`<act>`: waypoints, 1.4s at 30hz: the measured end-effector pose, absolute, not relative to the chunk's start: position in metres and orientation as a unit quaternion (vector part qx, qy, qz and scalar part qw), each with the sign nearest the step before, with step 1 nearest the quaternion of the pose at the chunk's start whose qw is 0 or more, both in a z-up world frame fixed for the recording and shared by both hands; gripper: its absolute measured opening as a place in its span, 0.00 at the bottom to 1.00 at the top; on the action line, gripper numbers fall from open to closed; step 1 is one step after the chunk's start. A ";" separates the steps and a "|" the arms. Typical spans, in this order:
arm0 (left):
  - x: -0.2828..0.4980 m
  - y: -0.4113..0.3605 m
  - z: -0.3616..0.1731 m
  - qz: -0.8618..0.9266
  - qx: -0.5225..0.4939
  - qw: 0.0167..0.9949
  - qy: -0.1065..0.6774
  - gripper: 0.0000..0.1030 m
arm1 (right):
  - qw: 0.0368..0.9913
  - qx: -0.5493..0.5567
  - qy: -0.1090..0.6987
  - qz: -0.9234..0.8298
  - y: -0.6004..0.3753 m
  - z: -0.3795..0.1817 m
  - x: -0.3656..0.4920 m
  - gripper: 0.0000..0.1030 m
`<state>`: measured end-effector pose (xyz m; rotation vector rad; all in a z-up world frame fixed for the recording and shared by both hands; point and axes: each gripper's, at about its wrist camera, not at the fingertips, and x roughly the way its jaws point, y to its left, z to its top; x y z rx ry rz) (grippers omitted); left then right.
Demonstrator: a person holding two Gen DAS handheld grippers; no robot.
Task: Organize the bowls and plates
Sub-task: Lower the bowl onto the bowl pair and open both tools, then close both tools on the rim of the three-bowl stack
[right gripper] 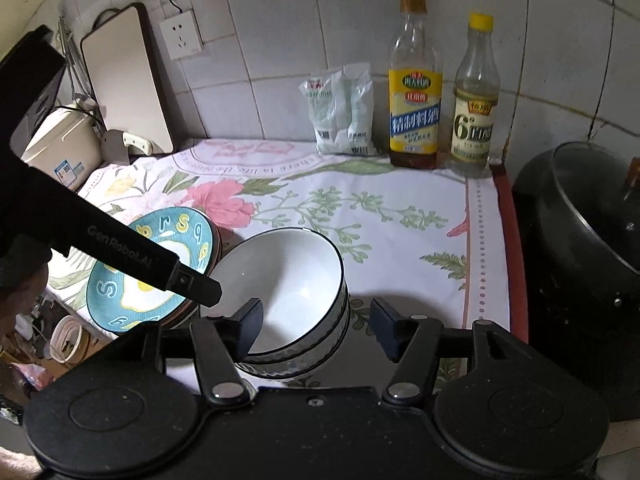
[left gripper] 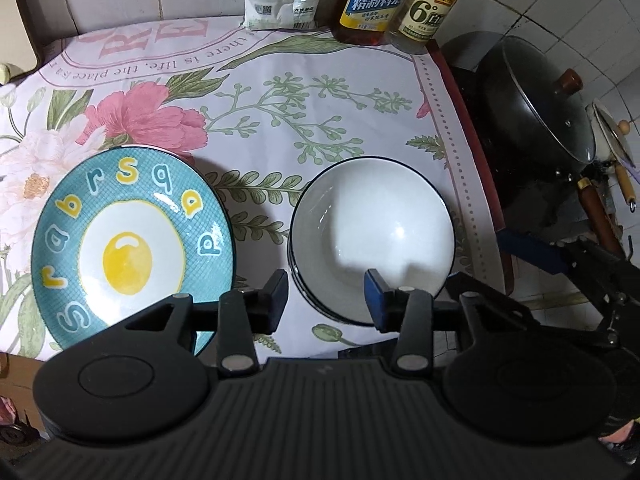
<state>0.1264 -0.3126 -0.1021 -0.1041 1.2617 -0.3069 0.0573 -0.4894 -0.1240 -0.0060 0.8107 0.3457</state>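
Two stacks sit side by side on my worktop [left gripper: 360, 92]: teal egg-pattern plates [left gripper: 132, 248] on the left, white bowls [left gripper: 372, 236] on the right. My left gripper [left gripper: 326, 298] hovers above the gap between them, fingers wide and holding nothing. My right gripper [right gripper: 316, 326] hangs over the bowls' near rim, fingers wide too.
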 end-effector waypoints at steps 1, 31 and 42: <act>0.125 -0.312 -0.100 -0.143 -0.046 0.797 0.585 0.39 | 0.908 -0.004 0.386 0.165 -0.489 -0.122 0.054 0.62; 0.046 -0.277 -0.125 -0.166 -0.185 0.851 0.463 0.45 | 0.957 -0.047 0.261 0.119 -0.472 -0.177 -0.041 0.95; 0.060 -0.274 -0.162 -0.163 -0.245 0.844 0.448 0.60 | 0.959 -0.017 0.266 0.094 -0.459 -0.244 -0.009 0.97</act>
